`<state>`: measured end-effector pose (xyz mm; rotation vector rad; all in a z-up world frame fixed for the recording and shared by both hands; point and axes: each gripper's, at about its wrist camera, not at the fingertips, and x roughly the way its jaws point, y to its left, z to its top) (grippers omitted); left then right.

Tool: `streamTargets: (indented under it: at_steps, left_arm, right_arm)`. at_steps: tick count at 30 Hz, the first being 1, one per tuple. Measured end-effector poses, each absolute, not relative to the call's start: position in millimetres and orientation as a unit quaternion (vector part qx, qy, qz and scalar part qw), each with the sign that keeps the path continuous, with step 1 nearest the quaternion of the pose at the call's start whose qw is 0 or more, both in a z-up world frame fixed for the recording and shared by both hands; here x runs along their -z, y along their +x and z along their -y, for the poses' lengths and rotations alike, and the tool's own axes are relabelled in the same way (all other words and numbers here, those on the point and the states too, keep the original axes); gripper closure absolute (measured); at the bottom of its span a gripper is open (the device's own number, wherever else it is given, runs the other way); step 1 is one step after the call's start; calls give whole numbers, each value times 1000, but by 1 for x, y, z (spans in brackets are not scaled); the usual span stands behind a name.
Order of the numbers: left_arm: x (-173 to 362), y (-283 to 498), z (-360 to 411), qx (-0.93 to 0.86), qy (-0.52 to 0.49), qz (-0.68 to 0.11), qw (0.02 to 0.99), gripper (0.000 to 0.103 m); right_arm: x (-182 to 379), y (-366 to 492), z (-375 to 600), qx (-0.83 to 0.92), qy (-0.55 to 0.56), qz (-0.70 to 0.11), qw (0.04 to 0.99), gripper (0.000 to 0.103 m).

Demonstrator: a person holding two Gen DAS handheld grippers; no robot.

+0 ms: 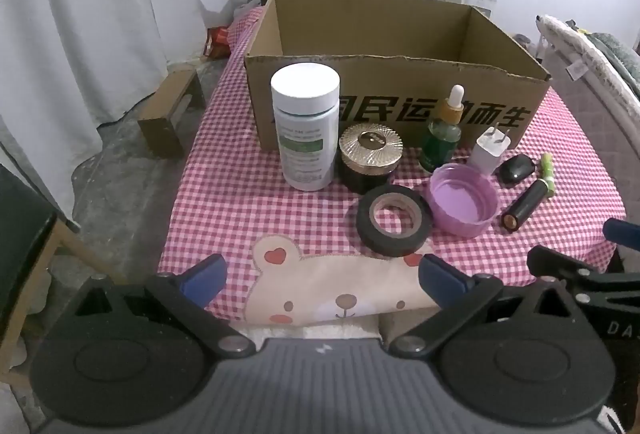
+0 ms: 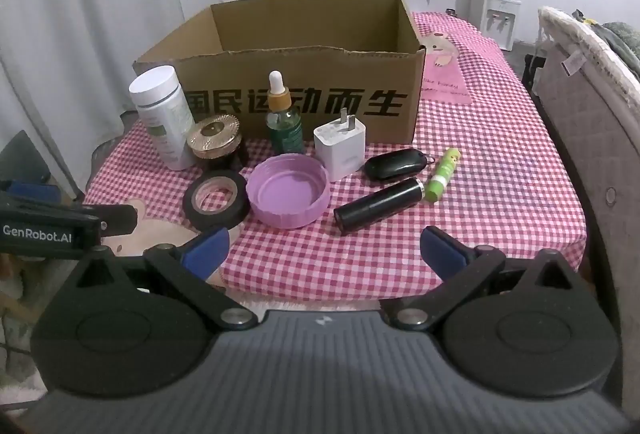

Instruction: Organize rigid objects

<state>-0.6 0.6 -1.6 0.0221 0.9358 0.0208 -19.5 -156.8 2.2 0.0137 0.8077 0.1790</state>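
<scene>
- The left claw (image 1: 320,280) is spread wide with nothing between its blue pads, hovering at the near edge of the worktop (image 1: 248,202), well short of the cardboard box (image 1: 400,34). The right claw (image 2: 324,254) is likewise released and empty.
- The two claws sit close side by side; if both reach for the cluster in front of the box at once, they could knock into each other.
- Nearest the claws, in front of the box, the tape roll (image 1: 394,220) touches the purple lid (image 1: 464,198). A pinch on one could drag or flip the other.
- The black tube (image 2: 380,208) and green stick (image 2: 442,174) lie on their sides right of the lid, nearer than the box. Being round, they may roll off the worktop if nudged.
- Just before the box wall, the white bottle (image 1: 306,126), dropper bottle (image 1: 444,130) and charger (image 1: 490,150) stand upright, with a gold-lidded jar (image 1: 370,156) beside the white bottle. A sweep past them would likely topple the tall ones, and the dropper bottle looks like glass.
- The box is open and looks empty as far as its inside shows; its torn front rim could catch a low carry.
</scene>
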Motion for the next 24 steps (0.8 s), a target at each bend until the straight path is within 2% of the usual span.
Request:
streamTargets:
  at_steps: [24]
  left_arm:
    - [5,-2,-2,-13,9,-453,891,0]
  right_arm:
    - [-4,-21,151,-93,4,-398,913,1]
